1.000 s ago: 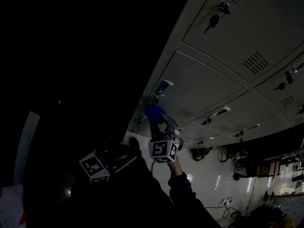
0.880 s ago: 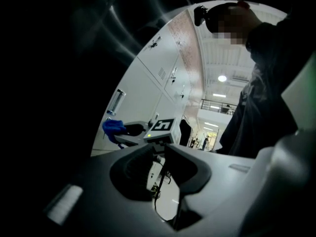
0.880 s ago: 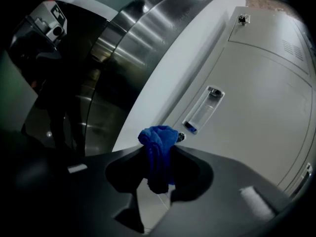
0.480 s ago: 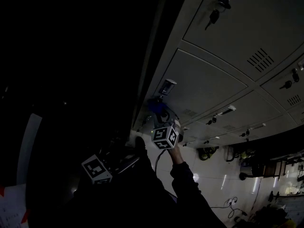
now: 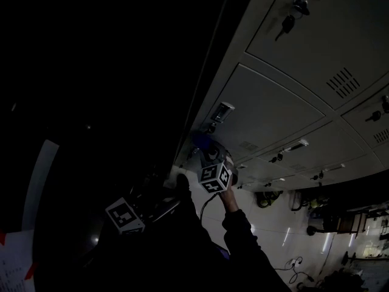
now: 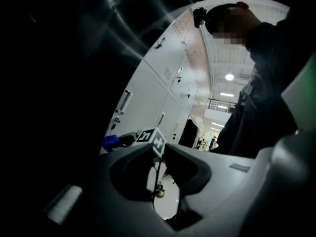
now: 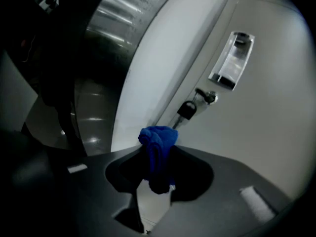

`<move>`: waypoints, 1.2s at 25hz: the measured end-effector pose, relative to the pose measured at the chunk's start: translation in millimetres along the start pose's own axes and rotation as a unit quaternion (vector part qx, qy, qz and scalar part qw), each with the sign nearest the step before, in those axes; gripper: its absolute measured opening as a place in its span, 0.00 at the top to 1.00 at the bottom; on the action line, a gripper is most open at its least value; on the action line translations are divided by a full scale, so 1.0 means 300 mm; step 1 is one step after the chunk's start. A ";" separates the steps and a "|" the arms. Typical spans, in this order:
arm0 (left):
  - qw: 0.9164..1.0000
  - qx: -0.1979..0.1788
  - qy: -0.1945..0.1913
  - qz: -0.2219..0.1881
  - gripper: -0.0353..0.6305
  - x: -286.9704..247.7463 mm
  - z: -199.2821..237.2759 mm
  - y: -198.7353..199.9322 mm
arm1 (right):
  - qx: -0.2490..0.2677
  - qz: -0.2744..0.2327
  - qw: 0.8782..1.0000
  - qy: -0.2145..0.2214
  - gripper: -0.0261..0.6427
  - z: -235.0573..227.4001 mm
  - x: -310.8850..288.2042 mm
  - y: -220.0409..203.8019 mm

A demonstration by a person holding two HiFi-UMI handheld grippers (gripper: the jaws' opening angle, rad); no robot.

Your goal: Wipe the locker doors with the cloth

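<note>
Just ahead of our right gripper (image 7: 157,154), pinching the cloth (image 7: 158,138), lies the door (image 7: 276,132) beside its key (image 7: 186,110); our left gripper (image 6: 157,152), pressed together, hangs farther back.

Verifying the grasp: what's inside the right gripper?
A bunched blue cloth, clamped by the right gripper, with the locker door beyond. Its lower end is lost in shadow; contact with the door can't be told.

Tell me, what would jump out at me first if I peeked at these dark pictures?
The bright blue cloth pops out first, pinched in the fingers of the right gripper, right by a pale locker door. Just above it a dark key hangs from the lock, under a shiny recessed handle. Everything to the left is nearly black.
</note>
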State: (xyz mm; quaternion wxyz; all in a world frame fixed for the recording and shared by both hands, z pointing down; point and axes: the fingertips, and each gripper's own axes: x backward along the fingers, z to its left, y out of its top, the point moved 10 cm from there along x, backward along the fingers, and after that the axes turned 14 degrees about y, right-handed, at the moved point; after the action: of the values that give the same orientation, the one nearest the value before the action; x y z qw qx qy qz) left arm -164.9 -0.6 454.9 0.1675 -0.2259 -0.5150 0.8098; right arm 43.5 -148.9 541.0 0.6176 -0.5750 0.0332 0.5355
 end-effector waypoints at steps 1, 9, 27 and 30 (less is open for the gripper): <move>1.000 0.001 -0.002 -0.001 0.86 -0.002 -0.001 -0.001 | 0.006 -0.004 1.000 0.002 0.77 0.006 0.033 0.011; 0.999 -0.008 -0.044 -0.009 0.86 -0.037 -0.022 -0.001 | 0.049 -0.049 0.996 -0.050 0.77 -0.058 0.416 0.162; 0.998 -0.016 -0.045 -0.039 0.86 -0.011 -0.072 -0.008 | 0.156 -0.131 0.941 -0.270 0.77 -0.350 0.821 0.542; 0.999 -0.012 -0.031 -0.041 0.86 0.010 -0.071 -0.015 | 0.159 -0.133 0.938 -0.279 0.77 -0.368 0.785 0.540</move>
State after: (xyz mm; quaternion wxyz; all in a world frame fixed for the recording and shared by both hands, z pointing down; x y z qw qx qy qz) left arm -155.8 18.9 450.4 0.1814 -0.1812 -0.5384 0.8028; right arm 93.5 -122.4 239.9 0.7514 -0.2960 -0.1325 0.5746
